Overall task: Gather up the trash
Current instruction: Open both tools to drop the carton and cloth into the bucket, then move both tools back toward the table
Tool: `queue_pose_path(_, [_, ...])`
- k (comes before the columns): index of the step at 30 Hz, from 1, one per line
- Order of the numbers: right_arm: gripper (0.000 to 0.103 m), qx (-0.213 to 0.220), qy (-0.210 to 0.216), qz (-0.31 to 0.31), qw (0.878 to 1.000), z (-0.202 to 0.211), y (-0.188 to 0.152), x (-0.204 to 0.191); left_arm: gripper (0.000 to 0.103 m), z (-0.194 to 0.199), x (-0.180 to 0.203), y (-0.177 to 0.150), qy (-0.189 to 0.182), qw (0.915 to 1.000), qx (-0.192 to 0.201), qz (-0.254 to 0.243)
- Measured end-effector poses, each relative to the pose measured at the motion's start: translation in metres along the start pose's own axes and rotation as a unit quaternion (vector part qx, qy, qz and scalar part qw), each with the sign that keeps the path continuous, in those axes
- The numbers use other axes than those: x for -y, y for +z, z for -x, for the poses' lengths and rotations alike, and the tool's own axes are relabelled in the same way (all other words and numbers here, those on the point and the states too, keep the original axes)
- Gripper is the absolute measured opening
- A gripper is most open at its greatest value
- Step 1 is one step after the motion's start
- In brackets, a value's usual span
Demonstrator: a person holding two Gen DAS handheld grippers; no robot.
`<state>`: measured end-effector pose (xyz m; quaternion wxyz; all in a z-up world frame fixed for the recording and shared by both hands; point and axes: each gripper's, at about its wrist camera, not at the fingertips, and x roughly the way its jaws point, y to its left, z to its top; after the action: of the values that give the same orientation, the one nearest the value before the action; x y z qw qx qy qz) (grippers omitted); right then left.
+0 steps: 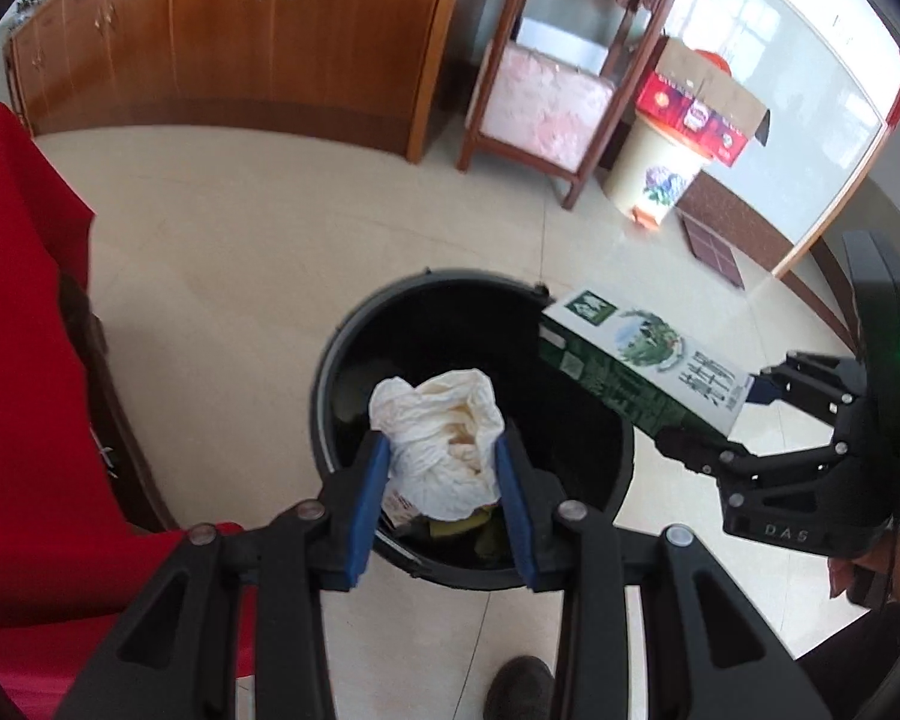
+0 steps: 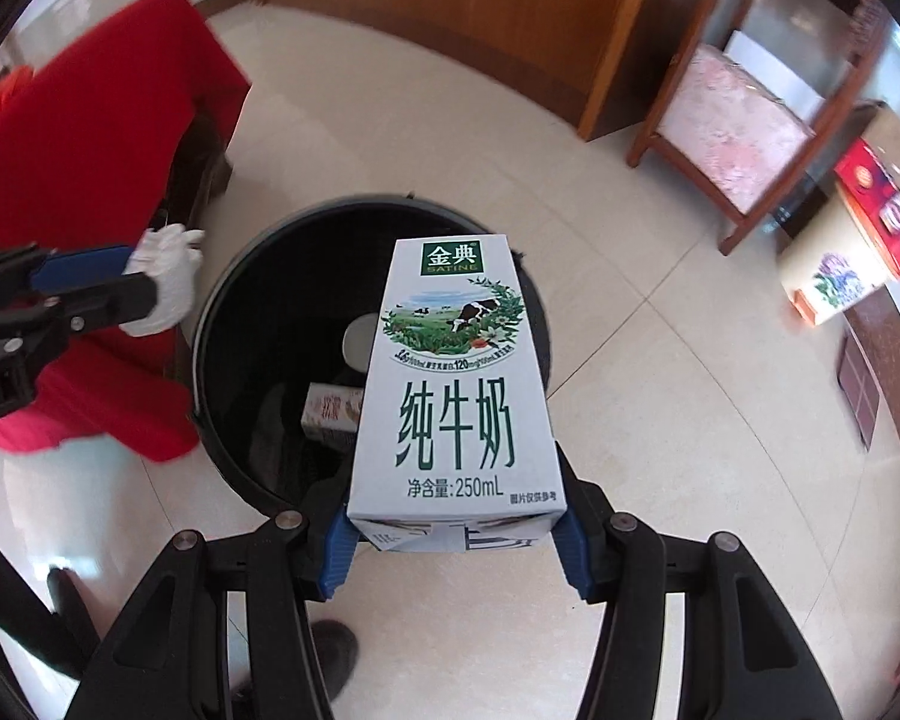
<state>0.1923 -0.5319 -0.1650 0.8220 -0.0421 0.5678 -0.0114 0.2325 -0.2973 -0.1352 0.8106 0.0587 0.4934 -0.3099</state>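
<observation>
Left gripper (image 1: 441,468) is clamped on a crumpled white paper wad (image 1: 441,441), held directly above the open mouth of the round black trash bin (image 1: 330,360). Right gripper (image 2: 453,531) is closed on the base end of a 250 mL milk carton (image 2: 456,384), gripping it by its two side faces; the carton projects forward over the bin's near rim.

Risks, as judged:
- The carton is held at one end only. Its smooth printed card offers the blue pads (image 2: 337,546) little friction, so it could pivot or slip early and land on the tiled floor (image 1: 222,276).
- The carton's far end sits near the rim in the left wrist view; released there, it may strike the edge and tip out.
- The wad is soft, light and irregular; it may cling to a pad or drift on release.
- Both grippers crowd one opening, so contact between them is possible.

The bin is rigid, dark and smooth-walled, and already holds a small box (image 2: 330,411) and other refuse.
</observation>
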Motion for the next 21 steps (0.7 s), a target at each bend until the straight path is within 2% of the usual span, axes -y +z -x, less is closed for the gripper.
queue_pose_path(4, [0.057, -0.01, 0.009, 0.029, 0.999, -0.014, 0.005, -0.01, 0.038, -0.02, -0.001, 0.001, -0.007, 0.9996, -0.026, 0.003])
queue_pose_path(5, [0.058, -0.011, 0.012, 0.035, 0.999, -0.018, 0.007, -0.011, 0.04, -0.024, -0.002, 0.001, -0.01, 0.9994, -0.033, 0.003])
queue_pose_path(6, [0.058, -0.014, 0.018, 0.041, 0.999, -0.021, 0.007, -0.013, 0.047, -0.03, 0.0, 0.003, -0.016, 0.999, -0.042, -0.004])
queue_pose_path(7, [0.07, -0.017, 0.021, 0.048, 0.998, -0.026, 0.009, -0.014, 0.053, -0.035, 0.0, 0.004, -0.012, 0.9989, -0.045, -0.009])
queue_pose_path(8, [0.084, -0.017, 0.011, 0.055, 0.998, -0.031, 0.01, -0.015, 0.071, -0.037, -0.001, 0.004, 0.001, 0.9989, -0.045, -0.011])
queue_pose_path(9, [0.103, -0.015, -0.015, 0.062, 0.998, -0.035, 0.009, -0.014, 0.082, -0.035, -0.004, 0.005, 0.018, 0.9993, -0.033, -0.006])
queue_pose_path(10, [0.103, -0.012, -0.024, 0.058, 0.998, -0.036, 0.009, -0.01, 0.083, -0.031, -0.005, 0.006, 0.019, 0.9995, -0.025, -0.002])
queue_pose_path(12, [0.103, -0.013, -0.028, 0.035, 0.999, -0.035, 0.012, 0.0, 0.095, -0.025, -0.009, 0.006, 0.028, 0.9994, -0.019, 0.004])
queue_pose_path(14, [0.103, -0.007, -0.039, 0.007, 0.999, -0.031, 0.014, 0.012, 0.099, -0.019, -0.008, 0.005, 0.042, 0.999, -0.016, 0.0])
queue_pose_path(21, [0.103, 0.011, -0.047, -0.08, 0.996, -0.01, 0.019, 0.043, 0.103, 0.007, -0.008, 0.0, 0.074, 0.9973, 0.0, -0.004])
